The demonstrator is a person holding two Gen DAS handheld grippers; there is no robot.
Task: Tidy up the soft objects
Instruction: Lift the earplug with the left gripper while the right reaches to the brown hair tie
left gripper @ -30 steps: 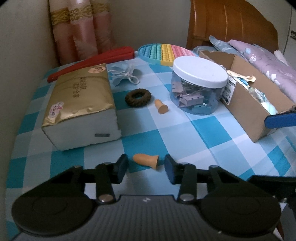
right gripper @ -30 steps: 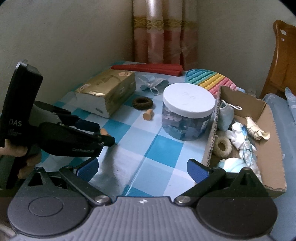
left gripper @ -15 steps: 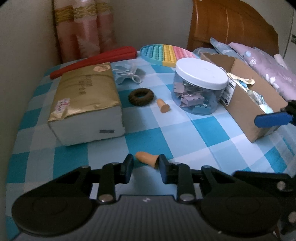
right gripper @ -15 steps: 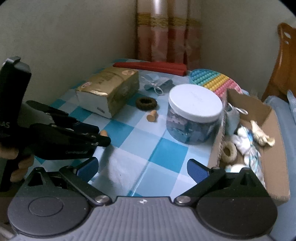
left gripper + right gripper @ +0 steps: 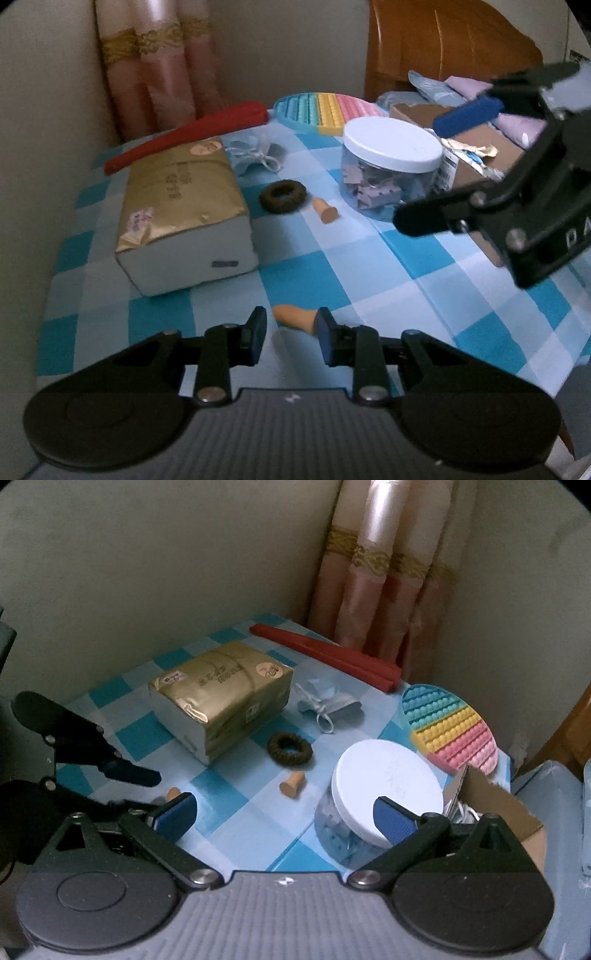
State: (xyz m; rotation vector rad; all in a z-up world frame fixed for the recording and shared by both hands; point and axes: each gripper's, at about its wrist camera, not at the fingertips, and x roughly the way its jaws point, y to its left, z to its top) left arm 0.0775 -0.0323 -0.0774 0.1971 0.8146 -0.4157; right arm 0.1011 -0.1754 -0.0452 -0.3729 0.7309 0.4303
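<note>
An orange foam earplug (image 5: 293,315) lies on the checked tablecloth just ahead of my left gripper (image 5: 290,334), between its partly closed fingers; its wide end touches the right pad, a gap remains on the left. It also shows in the right wrist view (image 5: 172,794). A second earplug (image 5: 325,211) (image 5: 291,784), a brown hair ring (image 5: 282,196) (image 5: 290,749) and a pale blue drawstring pouch (image 5: 255,155) (image 5: 325,701) lie farther back. My right gripper (image 5: 284,814) is open and empty, raised above the table near the cardboard box (image 5: 476,162) (image 5: 495,805).
A gold tissue pack (image 5: 181,210) lies at left. A clear jar with a white lid (image 5: 391,166) stands by the box. A red folded fan (image 5: 184,136) and a rainbow pop mat (image 5: 325,109) lie at the back. Walls and a curtain border the table.
My left gripper's fingers have narrowed around the near earplug. My right gripper has risen and swung left, now over the jar and in front of the box.
</note>
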